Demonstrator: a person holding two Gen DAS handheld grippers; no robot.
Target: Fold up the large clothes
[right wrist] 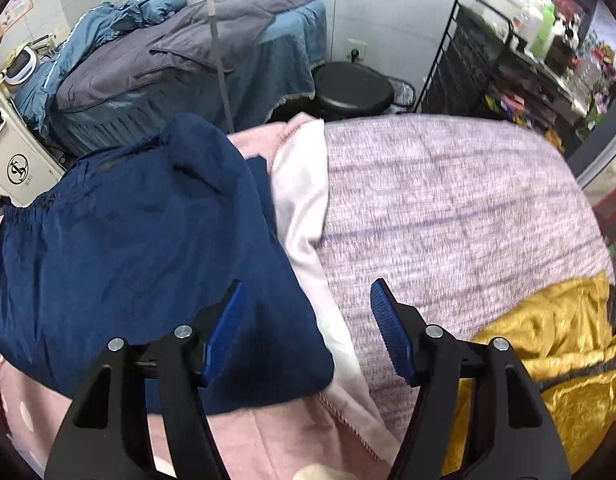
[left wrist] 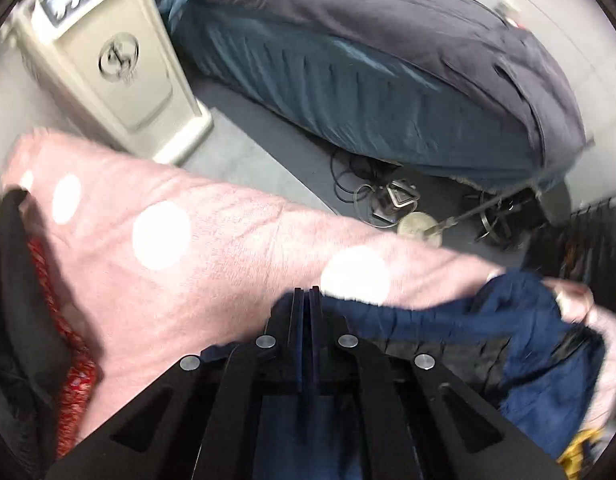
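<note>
One navy garment (right wrist: 139,248) lies spread on a pink dotted blanket (left wrist: 211,240), filling the left half of the right wrist view, its long axis running from lower right to upper left. The right gripper (right wrist: 305,320) hangs above its lower right edge, tongs apart and empty. The left gripper (left wrist: 306,308) has its tongs together; whether they pinch the navy cloth cannot be told. One yellow quilt (right wrist: 548,344) lies lower right, one blue-covered bed (right wrist: 187,64) upper left.

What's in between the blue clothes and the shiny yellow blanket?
In the right wrist view, a pale pink sheet strip and a wide mauve knitted blanket lie between the blue garment and the yellow quilt.
</note>
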